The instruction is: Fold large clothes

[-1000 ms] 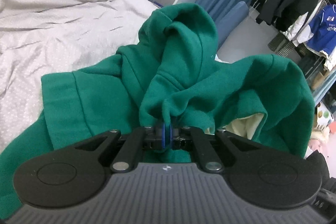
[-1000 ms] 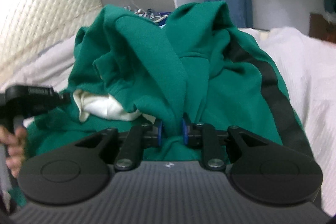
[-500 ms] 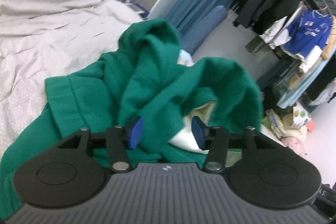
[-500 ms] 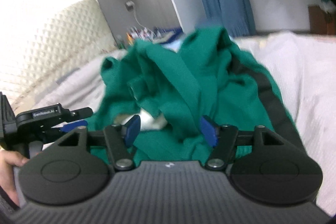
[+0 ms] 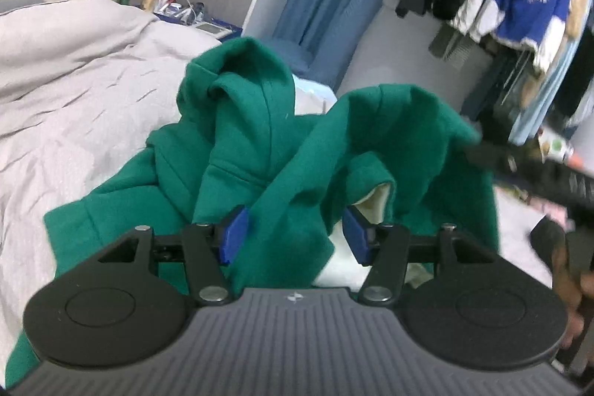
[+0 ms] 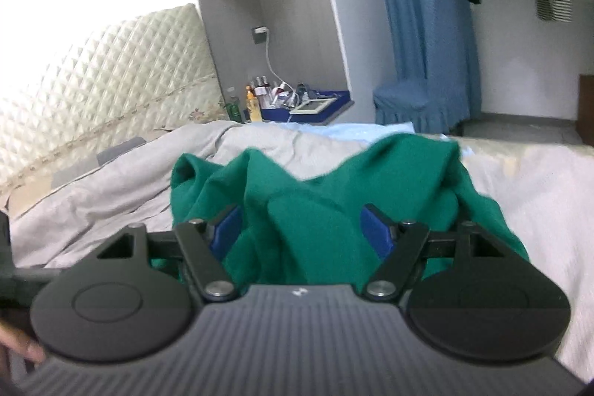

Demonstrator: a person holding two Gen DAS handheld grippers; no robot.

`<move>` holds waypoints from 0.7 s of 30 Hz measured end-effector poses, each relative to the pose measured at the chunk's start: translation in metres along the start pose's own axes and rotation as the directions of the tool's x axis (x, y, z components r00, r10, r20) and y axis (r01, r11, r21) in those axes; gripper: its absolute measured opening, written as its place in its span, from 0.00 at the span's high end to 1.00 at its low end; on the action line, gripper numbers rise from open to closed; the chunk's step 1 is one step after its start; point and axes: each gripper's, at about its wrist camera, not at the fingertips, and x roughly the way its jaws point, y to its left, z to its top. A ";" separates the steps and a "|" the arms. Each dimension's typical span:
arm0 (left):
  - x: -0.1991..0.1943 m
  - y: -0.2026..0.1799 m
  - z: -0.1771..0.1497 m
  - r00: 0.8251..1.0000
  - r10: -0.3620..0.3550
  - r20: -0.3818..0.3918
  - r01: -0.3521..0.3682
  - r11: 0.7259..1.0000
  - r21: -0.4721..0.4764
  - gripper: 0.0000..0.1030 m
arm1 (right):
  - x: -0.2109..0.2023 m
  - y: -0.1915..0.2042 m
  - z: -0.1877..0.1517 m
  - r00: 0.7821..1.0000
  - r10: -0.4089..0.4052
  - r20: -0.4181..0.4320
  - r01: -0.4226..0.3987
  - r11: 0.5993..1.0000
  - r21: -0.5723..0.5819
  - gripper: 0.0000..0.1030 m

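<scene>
Hoodie [image 5: 282, 151], green, lies bunched in a heap on the bed [image 5: 81, 69], peaking at twelve o'clock from both grippers, because left gripper [image 5: 293, 232] and right gripper [image 6: 302, 229] have just spread their jaws, releasing cloth that sags between untouched pads.

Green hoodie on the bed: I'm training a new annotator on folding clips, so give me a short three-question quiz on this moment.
1. True or false: the left gripper is clamped shut on the green hoodie.
2. What does the hoodie lie on? A) a wooden floor B) a grey bedspread C) a blue chair
3. What colour shows inside the hoodie near the left gripper's right pad?

Key:
1. False. Its jaws stand apart, having just been opening, with loose fabric between them. The right gripper is open too.
2. B
3. A cream lining.
</scene>
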 end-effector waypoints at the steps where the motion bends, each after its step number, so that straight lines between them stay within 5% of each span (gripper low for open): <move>1: 0.007 0.000 0.000 1.000 0.015 -0.011 -0.015 1.000 0.011 0.40 | 0.008 -0.002 0.001 1.000 0.012 -0.005 -0.012 1.000 -0.001 0.29; 4: 0.032 0.010 -0.002 0.994 0.079 -0.079 -0.079 0.997 0.005 0.41 | 0.035 -0.005 0.003 0.999 0.010 -0.036 -0.011 1.000 -0.021 0.30; 10: 0.047 0.028 -0.006 0.992 0.058 -0.114 -0.067 0.995 -0.079 0.42 | 0.050 -0.004 -0.001 0.997 0.061 -0.050 -0.062 0.998 -0.027 0.30; 12: 0.044 0.029 -0.005 0.993 0.050 -0.110 -0.059 0.995 -0.086 0.42 | 0.049 0.003 -0.001 0.997 0.047 -0.053 -0.050 0.997 -0.054 0.44; 14: 0.036 0.030 -0.004 0.995 0.035 -0.097 -0.043 0.996 -0.083 0.42 | 0.046 0.009 -0.001 0.997 0.033 -0.063 -0.038 0.996 -0.086 0.74; 21: -0.025 0.025 -0.003 0.999 -0.015 -0.029 0.012 0.993 -0.115 0.41 | 0.000 0.044 0.005 0.998 0.035 -0.060 -0.047 0.976 -0.213 0.84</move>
